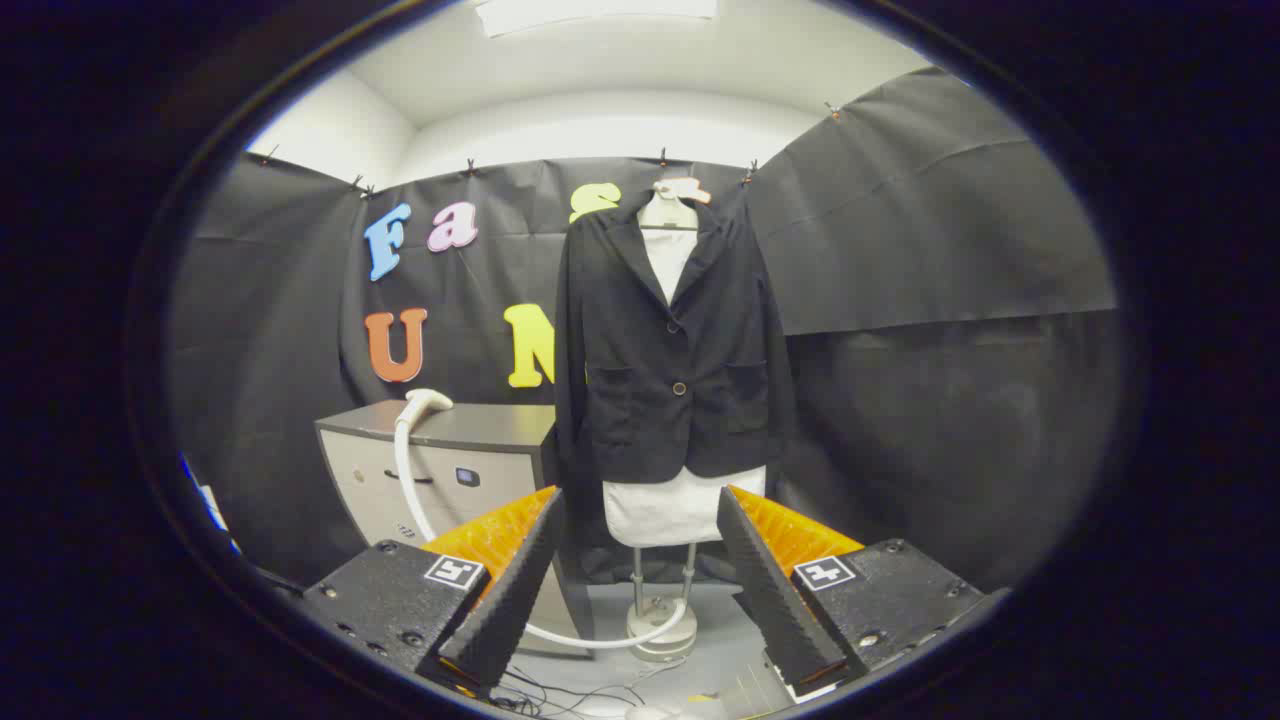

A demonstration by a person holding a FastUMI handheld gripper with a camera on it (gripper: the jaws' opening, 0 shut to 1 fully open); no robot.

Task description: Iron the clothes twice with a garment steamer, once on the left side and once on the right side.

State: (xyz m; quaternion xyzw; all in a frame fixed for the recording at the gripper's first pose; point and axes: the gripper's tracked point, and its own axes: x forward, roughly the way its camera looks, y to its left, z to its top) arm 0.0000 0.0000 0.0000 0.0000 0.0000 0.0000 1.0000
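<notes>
A black buttoned suit jacket [668, 345] hangs on a white dressmaker's mannequin [668, 510] in the middle of a booth walled with black cloth [930, 260], the mannequin's white neck showing at the open collar and its pale lower torso showing below the jacket's hem. The mannequin stands upright on thin metal rods rising from a round pale base [660, 625] on the grey floor [720, 640].

The tool [635, 580] hangs in front of the mannequin with its two fingers spread wide apart and gripping nothing; the mannequin's stand and base show in the gap between them, well beyond the tips.

To the left of the jacket, against the cloth wall, stands a grey box-shaped cabinet with a dark top [450, 455]. The white head of the garment steamer [427, 402] rests on the cabinet's top near its left edge, apart from the tool and off to the side of the jacket. From the head, a white flexible hose [405, 480] drops down the cabinet's front, passes behind the left finger and curves along the floor to the mannequin's base. Thin dark cables [560, 695] lie loose on the floor just below the fingers. Above the cloth, a white wall and ceiling carry a bright light panel [595, 12].
</notes>
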